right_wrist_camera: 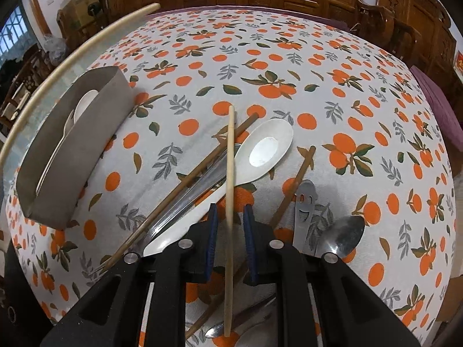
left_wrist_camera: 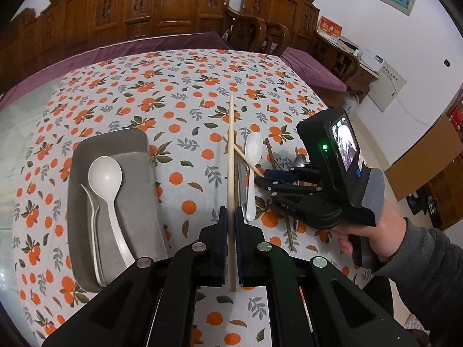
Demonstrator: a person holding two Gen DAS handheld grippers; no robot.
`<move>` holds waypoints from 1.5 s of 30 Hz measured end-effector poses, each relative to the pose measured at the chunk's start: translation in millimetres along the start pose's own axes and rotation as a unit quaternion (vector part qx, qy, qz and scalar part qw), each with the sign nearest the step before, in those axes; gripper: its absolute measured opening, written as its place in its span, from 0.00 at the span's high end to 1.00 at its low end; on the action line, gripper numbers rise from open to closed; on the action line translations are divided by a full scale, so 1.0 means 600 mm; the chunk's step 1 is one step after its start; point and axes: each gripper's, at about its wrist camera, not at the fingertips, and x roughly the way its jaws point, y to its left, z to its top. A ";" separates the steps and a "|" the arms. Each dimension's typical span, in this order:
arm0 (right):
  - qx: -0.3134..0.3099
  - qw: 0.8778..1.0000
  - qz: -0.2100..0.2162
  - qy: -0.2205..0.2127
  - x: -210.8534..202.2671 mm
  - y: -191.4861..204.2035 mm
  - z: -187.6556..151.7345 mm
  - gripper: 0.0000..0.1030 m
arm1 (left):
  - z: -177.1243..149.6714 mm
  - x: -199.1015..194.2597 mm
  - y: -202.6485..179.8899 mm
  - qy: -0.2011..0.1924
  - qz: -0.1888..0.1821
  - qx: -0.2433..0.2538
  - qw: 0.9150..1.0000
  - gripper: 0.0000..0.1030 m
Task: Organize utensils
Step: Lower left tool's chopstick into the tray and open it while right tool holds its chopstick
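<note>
My left gripper (left_wrist_camera: pixel 230 217) is shut on a pale wooden chopstick (left_wrist_camera: pixel 231 144), held above the cloth just right of the grey tray (left_wrist_camera: pixel 136 202). Two white spoons (left_wrist_camera: pixel 105 170) lie in the tray. The same chopstick (right_wrist_camera: pixel 72 57) crosses the upper left of the right wrist view. My right gripper (right_wrist_camera: pixel 230 219) is low over the utensil pile with a second pale chopstick (right_wrist_camera: pixel 230 159) between its blue pads; a gap shows on each side. That chopstick rests across a white spoon (right_wrist_camera: pixel 266 147). A hand holds the right gripper (left_wrist_camera: pixel 262 179).
The pile also holds two brown chopsticks (right_wrist_camera: pixel 188 179) (right_wrist_camera: pixel 292 190), a steel utensil (right_wrist_camera: pixel 196 190), a smiley-face handle (right_wrist_camera: pixel 303 202) and a metal spoon (right_wrist_camera: pixel 344 237). Orange-print tablecloth (left_wrist_camera: pixel 179 92) covers the round table. Carved wooden chairs (left_wrist_camera: pixel 254 29) stand behind it.
</note>
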 end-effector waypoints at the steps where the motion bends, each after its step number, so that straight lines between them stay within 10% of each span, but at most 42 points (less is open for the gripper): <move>1: -0.001 1.000 -0.003 0.001 0.000 0.001 0.000 0.94 | -0.001 -0.005 0.001 -0.002 0.000 0.000 1.000 0.96; 45: 0.003 0.988 0.086 -0.131 -0.225 0.135 -0.011 0.94 | -0.052 -0.040 0.184 -0.008 0.063 -0.055 0.996 0.96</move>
